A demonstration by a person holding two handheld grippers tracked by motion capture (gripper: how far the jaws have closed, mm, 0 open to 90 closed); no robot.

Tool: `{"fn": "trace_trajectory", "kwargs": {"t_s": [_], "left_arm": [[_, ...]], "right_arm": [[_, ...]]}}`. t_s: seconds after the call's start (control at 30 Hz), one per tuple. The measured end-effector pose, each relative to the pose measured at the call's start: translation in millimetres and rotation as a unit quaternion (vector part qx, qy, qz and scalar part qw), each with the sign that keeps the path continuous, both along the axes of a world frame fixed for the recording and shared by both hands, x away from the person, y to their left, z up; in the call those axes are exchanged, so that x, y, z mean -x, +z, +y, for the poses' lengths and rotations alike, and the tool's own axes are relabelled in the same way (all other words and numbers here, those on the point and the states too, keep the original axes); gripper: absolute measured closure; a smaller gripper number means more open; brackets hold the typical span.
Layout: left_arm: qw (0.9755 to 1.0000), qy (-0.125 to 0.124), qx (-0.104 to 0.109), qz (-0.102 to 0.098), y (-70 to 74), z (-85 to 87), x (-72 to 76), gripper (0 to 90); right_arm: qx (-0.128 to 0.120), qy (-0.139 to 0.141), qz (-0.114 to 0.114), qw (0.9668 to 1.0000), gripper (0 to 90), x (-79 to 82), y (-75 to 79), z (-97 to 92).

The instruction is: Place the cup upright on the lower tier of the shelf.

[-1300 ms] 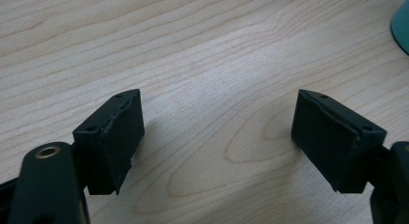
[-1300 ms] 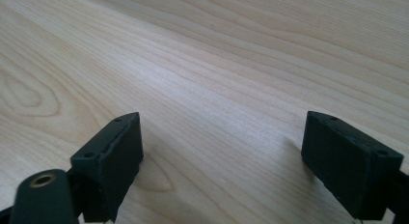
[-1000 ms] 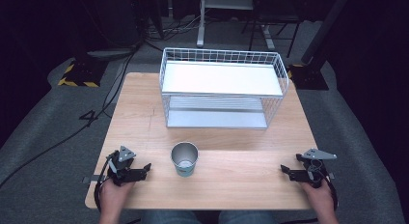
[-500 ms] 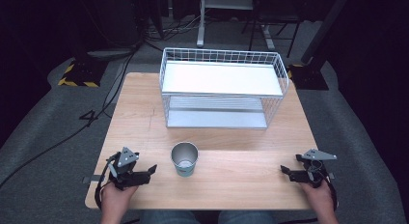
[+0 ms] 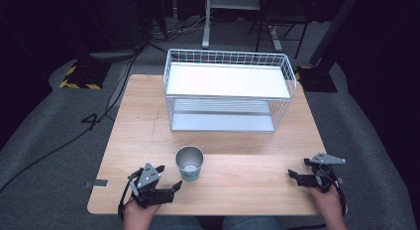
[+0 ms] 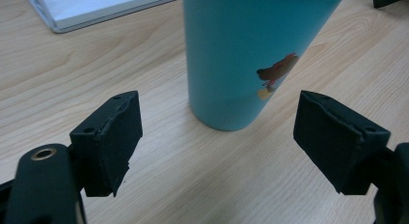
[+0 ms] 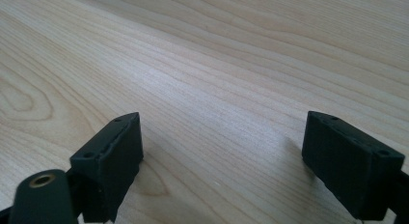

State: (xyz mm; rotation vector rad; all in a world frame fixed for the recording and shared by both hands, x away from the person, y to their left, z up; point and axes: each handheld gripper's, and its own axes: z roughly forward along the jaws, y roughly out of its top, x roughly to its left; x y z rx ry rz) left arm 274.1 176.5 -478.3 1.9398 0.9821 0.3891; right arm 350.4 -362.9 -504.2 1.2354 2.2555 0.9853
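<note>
- Cup [image 5: 189,163], teal outside with a metal-looking inside, is stood upright near the front edge of the surface [image 5: 247,175], a little left of centre, well apart from the wire rack [image 5: 229,91] at the back edge.
- Left gripper [image 5: 163,183] is held at the front-left corner region, just beside the cup; its jaws are spread wide with nothing between them.
- In the left gripper view the cup [image 6: 251,55] is seen just ahead of the jaws, not yet between them and untouched; a small cartoon print [image 6: 276,74] is seen on its wall.
- Right gripper [image 5: 297,178] is rested near the front-right corner, jaws wide apart and empty over bare wood [image 7: 217,89], well apart from the cup.
- Step in hand is judged to be the approach of the left gripper to the cup for a side grasp.
- To be done well: the gripper should be pushed forward level until the cup wall is centred between both pads, with the jaws kept wide until then.
- The grip is best taken around the mid to lower wall; the cup is tapered, so a high pinch could let it slip downward.
- One pad touching first should be avoided, since the cup could be nudged or tipped.
- Closing should be slow and even.
</note>
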Motion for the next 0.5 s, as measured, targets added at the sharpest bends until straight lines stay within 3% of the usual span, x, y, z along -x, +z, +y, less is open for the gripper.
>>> {"fn": "trace_trajectory", "kwargs": {"t_s": [0.13, 0.17, 0.23, 0.37, 0.5], "left_arm": [[0.9998, 0.014, 0.013, -0.001, -4.5, -10.3, -2.0, 17.7], [0.9994, 0.021, 0.028, 0.003, -6.4, -14.7, -4.3, 17.7], [0.9990, 0.020, 0.039, 0.005, -9.4, -20.5, -6.9, 17.7], [0.9992, 0.025, 0.031, -0.007, -13.0, -30.0, -10.0, 16.9], [0.9993, 0.025, 0.029, -0.002, -17.4, -36.3, -19.3, 15.8]], "right_arm": [[0.000, 0.000, 0.000, 1.0000, 14.7, 0.0, 0.0, 0.0], [0.000, 0.000, 0.000, 1.0000, 14.7, 0.1, 0.0, 0.0], [0.001, 0.000, 0.000, 1.0000, 14.7, 0.1, 0.0, 0.1], [0.000, -0.001, 0.000, 1.0000, 14.7, 0.3, 0.0, 0.1], [0.000, -0.001, 0.000, 1.0000, 14.7, 0.4, -0.1, 0.2]]}}
